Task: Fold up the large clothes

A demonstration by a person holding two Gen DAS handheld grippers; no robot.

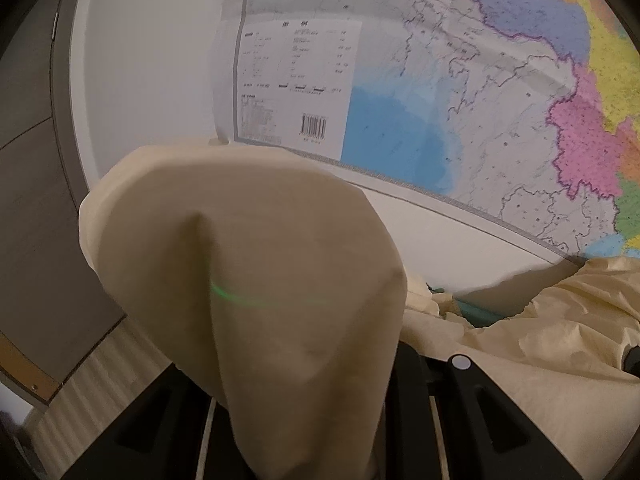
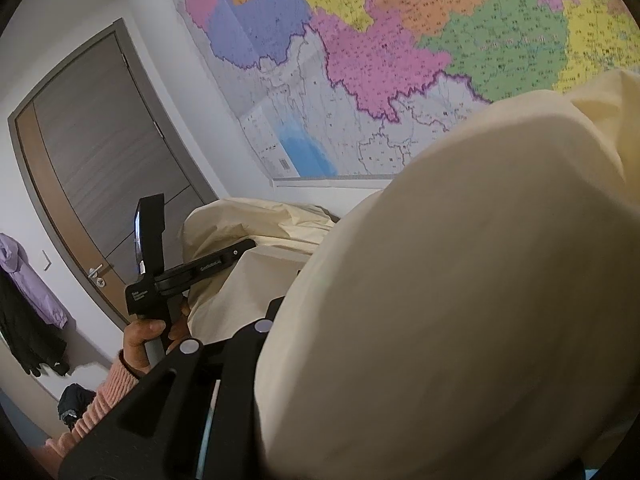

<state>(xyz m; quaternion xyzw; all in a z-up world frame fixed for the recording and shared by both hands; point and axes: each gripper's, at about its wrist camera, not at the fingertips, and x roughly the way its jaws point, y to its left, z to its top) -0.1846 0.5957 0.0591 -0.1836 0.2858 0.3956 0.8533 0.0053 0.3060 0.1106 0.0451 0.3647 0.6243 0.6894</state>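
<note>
A large cream-coloured garment (image 1: pixel 248 264) hangs raised in the air, draped over both grippers. In the left wrist view a fold of it rises from between my left gripper's (image 1: pixel 308 432) black fingers and hides their tips; more cloth (image 1: pixel 520 344) spreads right. In the right wrist view the garment (image 2: pixel 460 300) bulges over my right gripper (image 2: pixel 280 420), hiding its fingertips. The left gripper body (image 2: pixel 160 276) shows there too, held by a hand in a pink sleeve, cloth trailing from it.
A big coloured wall map (image 1: pixel 480 80) hangs close ahead, also in the right wrist view (image 2: pixel 380 40). A grey-brown door (image 2: pixel 92 152) with handle stands left. A lilac and a dark jacket (image 2: pixel 24 300) hang on the wall. Pale wood floor (image 1: pixel 100 380) lies below.
</note>
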